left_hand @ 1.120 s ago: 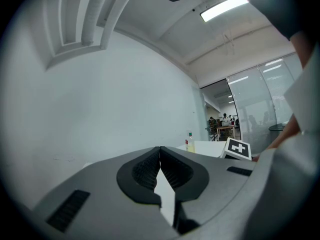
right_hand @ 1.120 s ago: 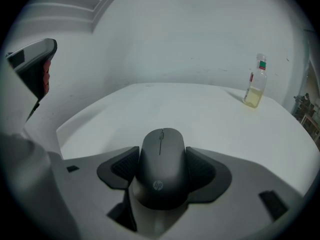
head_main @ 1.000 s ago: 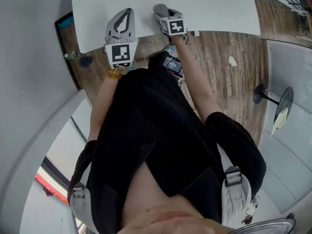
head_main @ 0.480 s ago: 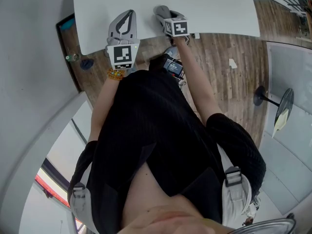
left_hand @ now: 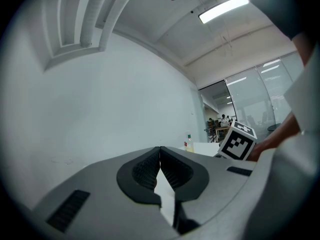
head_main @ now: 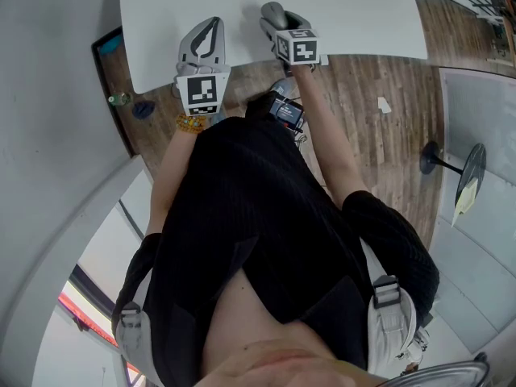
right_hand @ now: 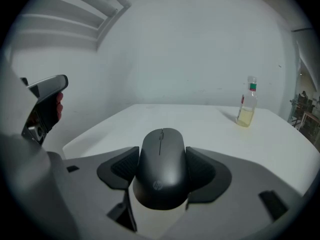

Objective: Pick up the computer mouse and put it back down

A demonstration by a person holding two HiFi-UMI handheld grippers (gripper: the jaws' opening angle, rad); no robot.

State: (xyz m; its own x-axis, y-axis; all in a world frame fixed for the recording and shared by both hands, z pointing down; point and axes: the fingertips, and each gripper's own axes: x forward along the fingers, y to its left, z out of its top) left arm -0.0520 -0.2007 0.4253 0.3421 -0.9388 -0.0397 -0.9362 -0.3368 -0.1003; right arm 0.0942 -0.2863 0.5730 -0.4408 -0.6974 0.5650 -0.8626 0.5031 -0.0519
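Note:
A dark grey computer mouse [right_hand: 162, 166] sits clamped between the two ribbed pads of my right gripper [right_hand: 161, 170], held above the white table [right_hand: 200, 121]. In the head view the right gripper [head_main: 278, 18] hangs over the table's near edge with the mouse [head_main: 272, 12] poking out past its marker cube. My left gripper [head_main: 208, 40] is beside it to the left, over the table [head_main: 347, 14], jaws pressed together with nothing between them. The left gripper [left_hand: 160, 166] points up at the wall in its own view.
A small bottle [right_hand: 248, 102] of yellowish liquid stands far back on the table, right of the mouse. A black device [head_main: 287, 110] hangs at the person's waist. Wooden floor lies right of the table, with a round-based stand [head_main: 435, 158] on it.
My right gripper with the mouse has shifted slightly right and farther over the table. The left gripper has stayed nearly still.

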